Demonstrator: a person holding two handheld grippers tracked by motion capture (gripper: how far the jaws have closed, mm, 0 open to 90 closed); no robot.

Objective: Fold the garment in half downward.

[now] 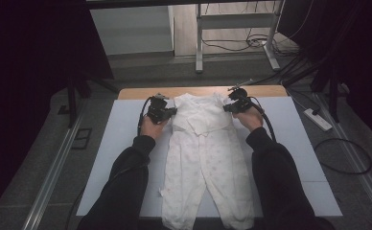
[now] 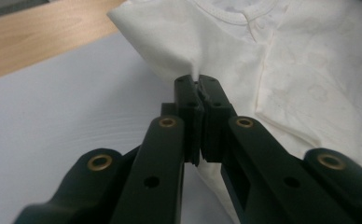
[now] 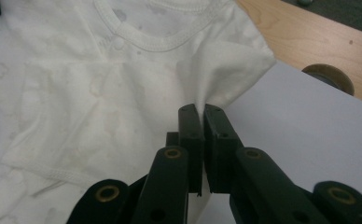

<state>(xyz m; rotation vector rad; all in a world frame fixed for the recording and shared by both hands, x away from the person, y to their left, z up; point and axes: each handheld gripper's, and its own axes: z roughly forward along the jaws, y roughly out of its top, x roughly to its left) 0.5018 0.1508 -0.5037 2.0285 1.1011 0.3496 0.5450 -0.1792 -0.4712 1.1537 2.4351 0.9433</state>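
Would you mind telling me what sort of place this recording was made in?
Probably a lab or workshop, not a home: a white work board on a wooden table, metal frame legs and loose cables on the floor.

From where I stand, nothing carries any readable lettering, label, brand, number or sign.

Dim room, dark vignetted edges; close foreground slightly blurred.

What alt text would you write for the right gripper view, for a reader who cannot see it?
The right gripper, two black jaws shut, pinches a fold of the white cotton baby romper near its shoulder edge. The garment lies on a pale grey table mat, with a light wooden tabletop beyond.
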